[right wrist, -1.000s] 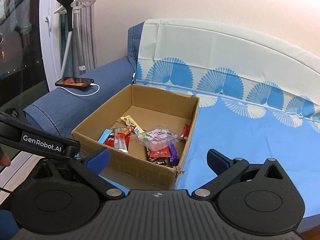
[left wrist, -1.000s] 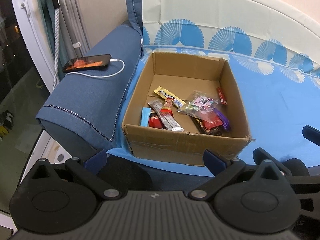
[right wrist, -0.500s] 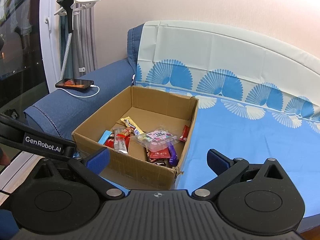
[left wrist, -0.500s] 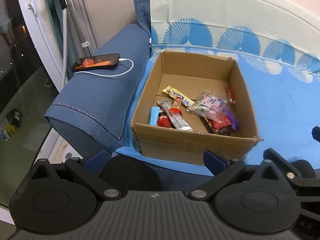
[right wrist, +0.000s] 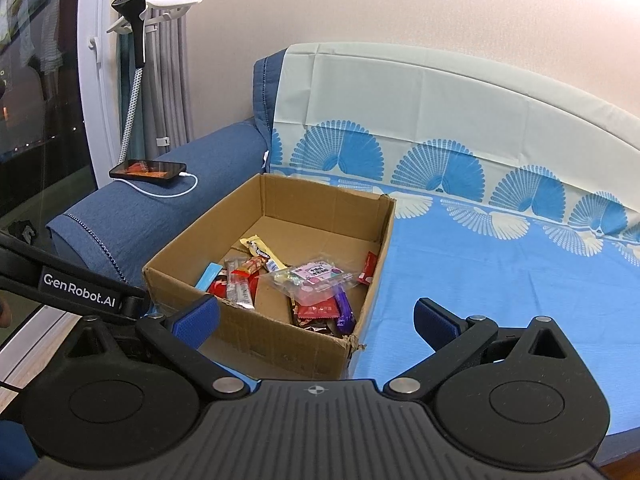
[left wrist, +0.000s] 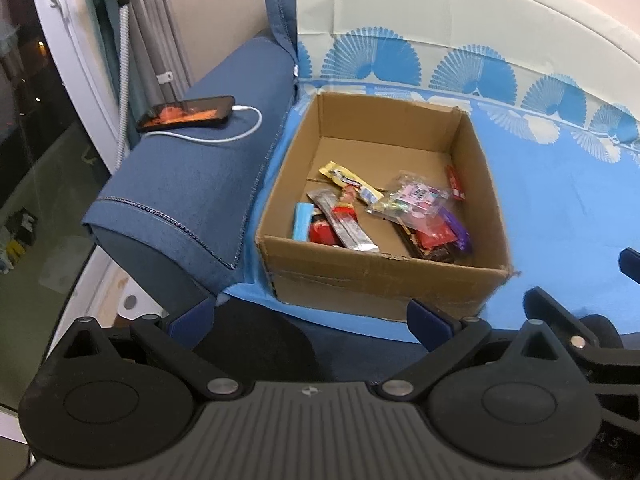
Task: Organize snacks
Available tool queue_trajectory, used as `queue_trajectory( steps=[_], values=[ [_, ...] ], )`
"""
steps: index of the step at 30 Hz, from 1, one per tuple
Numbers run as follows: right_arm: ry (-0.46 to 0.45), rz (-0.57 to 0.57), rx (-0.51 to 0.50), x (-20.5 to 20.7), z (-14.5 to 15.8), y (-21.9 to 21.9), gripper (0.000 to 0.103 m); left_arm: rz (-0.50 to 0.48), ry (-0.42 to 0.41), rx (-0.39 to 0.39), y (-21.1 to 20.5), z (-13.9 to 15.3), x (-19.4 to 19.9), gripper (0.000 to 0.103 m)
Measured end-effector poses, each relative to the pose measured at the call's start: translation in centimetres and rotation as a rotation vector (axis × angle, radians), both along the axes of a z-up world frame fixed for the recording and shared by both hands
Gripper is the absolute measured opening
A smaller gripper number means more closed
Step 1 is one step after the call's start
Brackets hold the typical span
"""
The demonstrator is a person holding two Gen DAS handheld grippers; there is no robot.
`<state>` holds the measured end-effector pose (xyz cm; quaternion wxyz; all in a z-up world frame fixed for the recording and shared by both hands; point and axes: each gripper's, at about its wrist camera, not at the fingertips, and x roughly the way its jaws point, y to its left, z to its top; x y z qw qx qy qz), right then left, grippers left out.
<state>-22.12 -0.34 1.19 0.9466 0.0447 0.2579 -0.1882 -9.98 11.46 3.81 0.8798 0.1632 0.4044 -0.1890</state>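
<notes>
An open cardboard box [left wrist: 384, 272] sits on a blue patterned sofa cover [right wrist: 500, 280], pushed against the denim-blue armrest [left wrist: 192, 184], with the snacks [left wrist: 380, 216] lying loose inside it, all gathered toward the near half of its floor; among them a yellow wrapped bar [left wrist: 348, 182], a silver-and-red stick pack [left wrist: 344, 226], a light blue packet [left wrist: 302, 222] standing against the near wall, a clear bag of mixed sweets [right wrist: 316, 280], a purple bar [right wrist: 345, 312] and a small red packet [right wrist: 369, 268] leaning on the right wall; no snack shows on the sofa cover outside the box; both handheld grippers hang back on the near side of the box, above the sofa's front edge, pointed forward and down at it; the left gripper [left wrist: 310, 318] has its blue-padded fingers spread wide with nothing between them, and the right gripper [right wrist: 316, 318], just to its right, is likewise parted and empty; neither touches the box or its contents; a phone [right wrist: 148, 170] on a white charging cable [right wrist: 180, 188] rests on the armrest, well apart from the work; the scene would suit either snacks already collected into the box or a jumbled pile awaiting sorting, and the pictures do not settle which; any reach into the box would, by judgement, call for clearing the near cardboard wall and closing on thin, slippery wrappers that overlap one another.
</notes>
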Motion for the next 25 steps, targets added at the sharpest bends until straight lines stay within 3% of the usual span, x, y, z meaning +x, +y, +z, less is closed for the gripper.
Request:
queue_trajectory(
  steps=[25],
  values=[
    [-0.013, 0.01, -0.004, 0.13, 0.15, 0.11, 0.103, 0.025, -0.078, 0.023, -0.07, 0.76, -0.22, 0.103]
  ],
)
